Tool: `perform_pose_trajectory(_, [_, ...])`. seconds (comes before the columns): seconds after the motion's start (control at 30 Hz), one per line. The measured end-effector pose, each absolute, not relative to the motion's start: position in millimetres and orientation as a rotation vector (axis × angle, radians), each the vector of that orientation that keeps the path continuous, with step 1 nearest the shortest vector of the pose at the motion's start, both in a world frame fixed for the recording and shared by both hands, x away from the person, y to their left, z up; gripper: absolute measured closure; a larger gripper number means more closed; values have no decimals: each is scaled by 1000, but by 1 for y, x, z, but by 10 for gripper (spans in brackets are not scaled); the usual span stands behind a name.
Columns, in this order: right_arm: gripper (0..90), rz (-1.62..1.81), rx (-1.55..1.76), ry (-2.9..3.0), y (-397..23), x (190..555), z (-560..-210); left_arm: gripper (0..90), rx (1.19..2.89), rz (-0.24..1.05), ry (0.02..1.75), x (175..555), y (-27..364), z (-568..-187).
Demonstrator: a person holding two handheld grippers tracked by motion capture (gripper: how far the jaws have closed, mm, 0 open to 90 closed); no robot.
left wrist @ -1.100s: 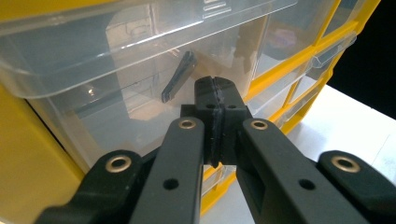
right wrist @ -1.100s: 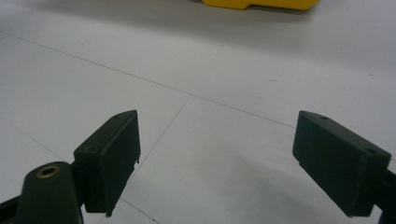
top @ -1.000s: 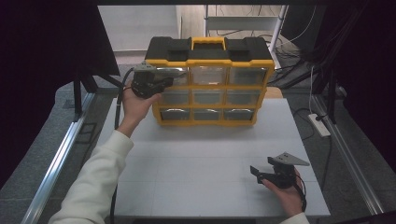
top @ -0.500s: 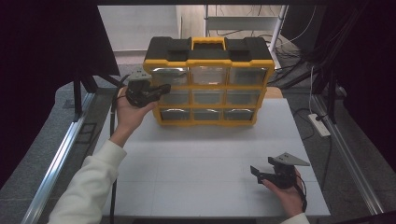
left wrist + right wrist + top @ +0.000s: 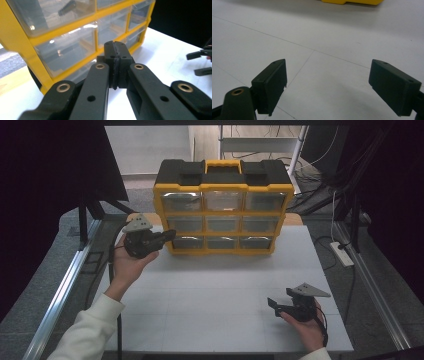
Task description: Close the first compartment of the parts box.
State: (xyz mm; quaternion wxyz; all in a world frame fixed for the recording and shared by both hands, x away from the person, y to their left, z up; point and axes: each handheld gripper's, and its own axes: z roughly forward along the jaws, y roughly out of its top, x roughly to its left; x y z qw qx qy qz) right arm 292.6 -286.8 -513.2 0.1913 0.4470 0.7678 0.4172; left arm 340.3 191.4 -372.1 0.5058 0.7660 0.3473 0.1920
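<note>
The yellow-and-black plastic drawer organizer (image 5: 223,207) stands upright at the far edge of the matte white worktop (image 5: 215,290) — a boxy frame with clear drawers in three rows. Its long axis runs side to side; drawer fronts face the person. The left claw (image 5: 169,236), jaws pressed together and empty, points at the organizer's lower-left drawer (image 5: 188,242), just beside it. The right claw (image 5: 273,306) — jaws wide, empty — rests well in front of the organizer.
</note>
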Motion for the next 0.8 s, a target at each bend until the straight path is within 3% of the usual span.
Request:
perform_pose_trajectory(0.3, [157, 1173, 1250, 2162, -287, 293, -514, 844, 1847, 422, 814, 308, 194, -400])
perform_pose_trajectory(0.57, [156, 1167, 1250, 2172, -285, 293, -515, 489, 1887, 393, 831, 284, 196, -428])
perform_pose_trajectory(0.8, [156, 1162, 1243, 2183, -284, 293, -515, 318, 1883, 424, 892, 272, 200, -449])
